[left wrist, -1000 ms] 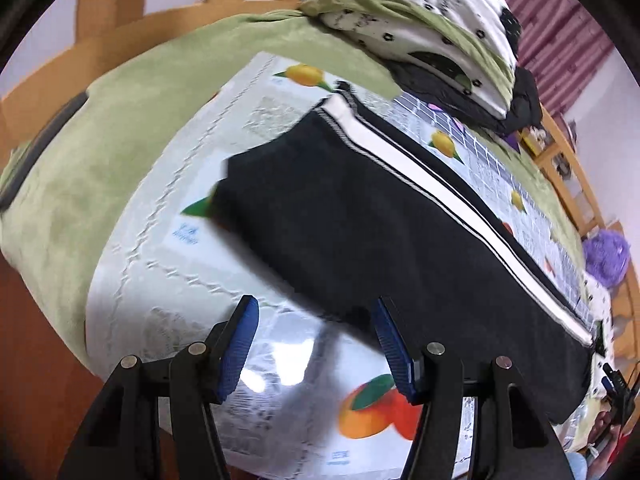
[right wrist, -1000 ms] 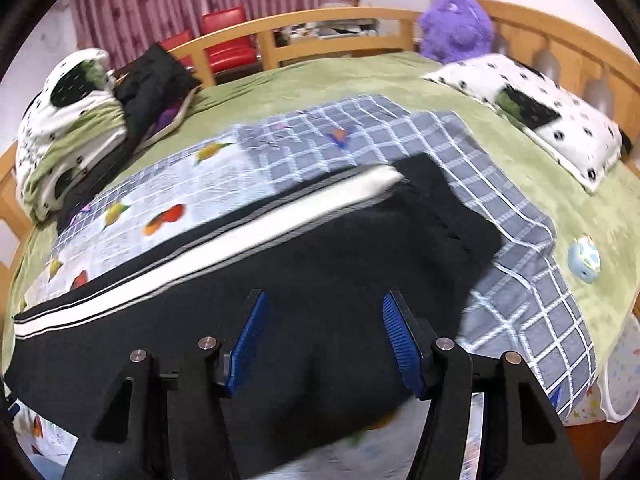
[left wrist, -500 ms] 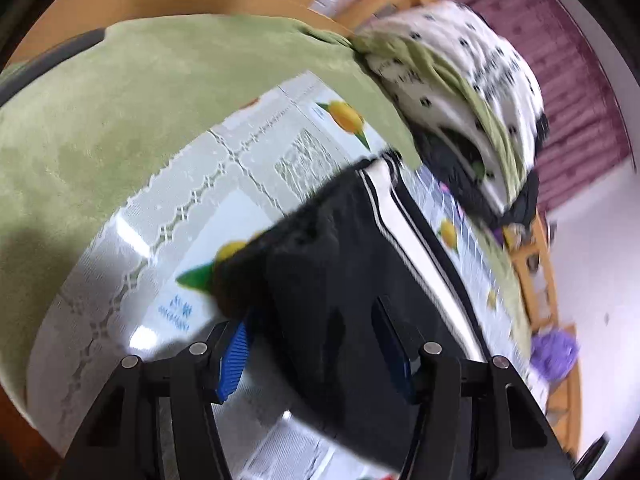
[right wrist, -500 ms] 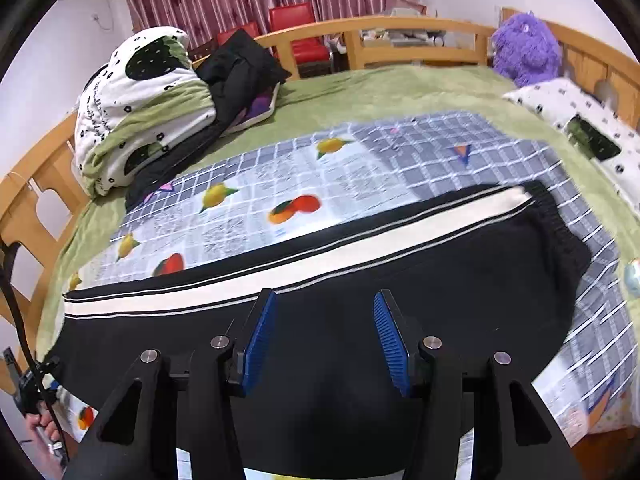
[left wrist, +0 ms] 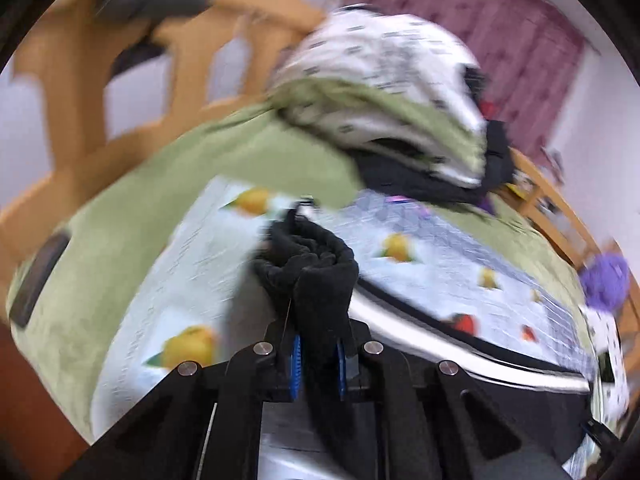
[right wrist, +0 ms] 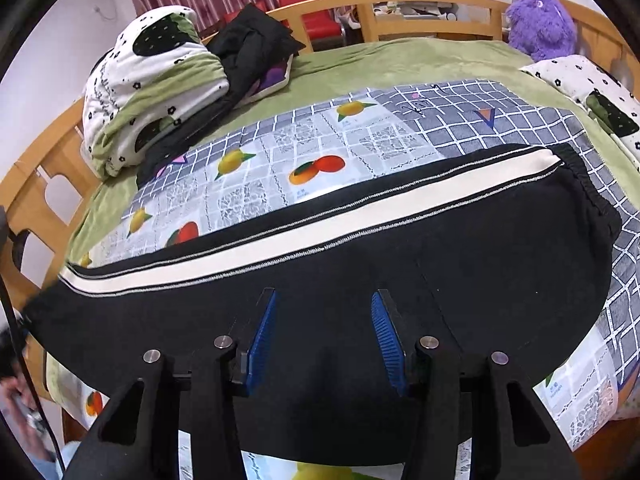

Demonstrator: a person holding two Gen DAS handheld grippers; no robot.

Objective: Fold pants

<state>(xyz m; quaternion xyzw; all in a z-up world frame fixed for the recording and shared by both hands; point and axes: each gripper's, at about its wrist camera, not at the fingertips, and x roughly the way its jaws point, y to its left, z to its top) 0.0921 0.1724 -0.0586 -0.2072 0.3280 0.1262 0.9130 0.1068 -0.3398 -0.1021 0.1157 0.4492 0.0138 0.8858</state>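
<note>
left gripper clamped on pants | right gripper half-open, empty | fruit-print sheet, wooden bed rail

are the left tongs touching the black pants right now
Touching. The left wrist view shows the left tongs shut on a bunched end of the black pants, blue pads pressing the cloth.

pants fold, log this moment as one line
left hand-held gripper: shut on pants hem | right hand-held gripper: open over pants | pants: mostly flat

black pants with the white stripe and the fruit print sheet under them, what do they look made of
Black pants with white side stripe: soft matte knit, probably fleece or cotton jersey; fuzzy, gathered ribbed waistband. Fruit-print sheet: probably glossy plastic or oilcloth; it shows bright glare.
</note>
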